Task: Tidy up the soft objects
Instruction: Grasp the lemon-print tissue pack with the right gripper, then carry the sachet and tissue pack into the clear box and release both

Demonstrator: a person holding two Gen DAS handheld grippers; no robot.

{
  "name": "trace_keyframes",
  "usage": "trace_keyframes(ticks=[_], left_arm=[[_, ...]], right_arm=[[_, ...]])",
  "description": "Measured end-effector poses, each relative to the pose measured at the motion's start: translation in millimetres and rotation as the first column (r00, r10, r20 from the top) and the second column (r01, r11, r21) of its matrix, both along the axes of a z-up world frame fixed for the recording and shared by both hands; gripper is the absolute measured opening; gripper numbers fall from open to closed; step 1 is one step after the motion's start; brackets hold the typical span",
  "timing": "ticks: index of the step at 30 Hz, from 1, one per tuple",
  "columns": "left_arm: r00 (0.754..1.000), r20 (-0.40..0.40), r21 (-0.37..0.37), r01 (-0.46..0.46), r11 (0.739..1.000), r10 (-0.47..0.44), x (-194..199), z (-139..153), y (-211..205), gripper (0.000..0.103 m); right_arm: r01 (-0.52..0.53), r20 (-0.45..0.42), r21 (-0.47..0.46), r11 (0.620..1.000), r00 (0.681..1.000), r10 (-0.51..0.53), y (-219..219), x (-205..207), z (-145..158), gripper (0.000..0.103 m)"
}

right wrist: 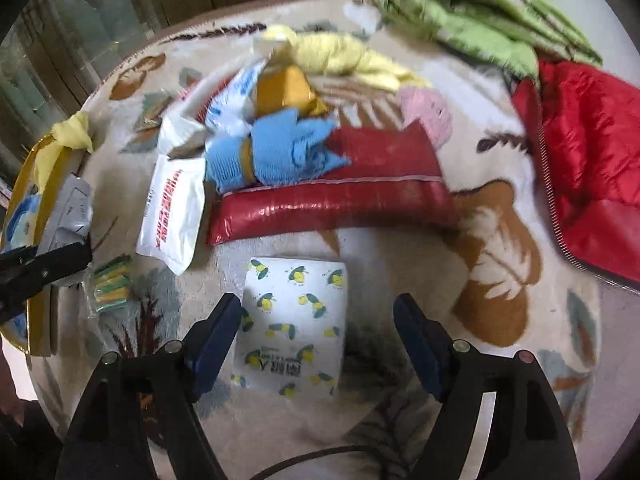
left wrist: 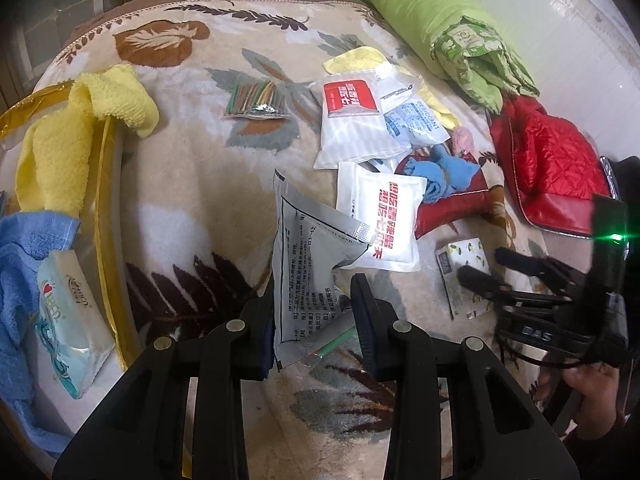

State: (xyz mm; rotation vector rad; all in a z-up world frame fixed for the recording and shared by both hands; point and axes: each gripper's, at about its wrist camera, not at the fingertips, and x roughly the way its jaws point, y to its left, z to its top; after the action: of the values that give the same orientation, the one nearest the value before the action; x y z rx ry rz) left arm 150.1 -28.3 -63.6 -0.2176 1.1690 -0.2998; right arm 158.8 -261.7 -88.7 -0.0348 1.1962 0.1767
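Floral blanket (left wrist: 192, 184): two yellow towels (left wrist: 80, 128), two blue cloths (left wrist: 24, 264).

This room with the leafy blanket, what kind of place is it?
Probably a bedroom at home. A fleecy leaf-patterned blanket covers what looks like a bed, a rolled green quilt lies at its far edge, and a red quilted jacket sits beside it.
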Motion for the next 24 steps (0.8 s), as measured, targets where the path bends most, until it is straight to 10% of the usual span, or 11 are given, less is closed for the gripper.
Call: trace_keyframes(ticks=[3, 6, 18, 24], left_arm=[[1.0, -0.005, 0.006, 0.007, 1.0, -0.007, 0, -2, -1, 0.033], [1.0, 0.0, 0.014, 0.007, 1.0, -0.007, -2, -3, 0, 0.033], [0.997, 0.052, -0.007, -0.058, 0.998, 0.058, -15, 15, 27, 0.033], [0.961, 0.154, -0.003, -0.232, 0.973, 0.23, -28, 41, 81, 0.033]], right_arm=[[-0.035, -0.037, -0.005, 0.999, 0.999, 0.035, 11, 2, -14, 0.078], [-0.064, -0.001, -0.046, 0.997, 0.998, 0.064, 21, -8, -15, 0.051], [-0.144, 0.111, 0.123, 0.982, 0.985, 0.13, 43, -22, 40, 0.051], [-0.286, 0.161, 0.211, 0.935, 0.953, 0.255, 114, -14, 67, 0.051]])
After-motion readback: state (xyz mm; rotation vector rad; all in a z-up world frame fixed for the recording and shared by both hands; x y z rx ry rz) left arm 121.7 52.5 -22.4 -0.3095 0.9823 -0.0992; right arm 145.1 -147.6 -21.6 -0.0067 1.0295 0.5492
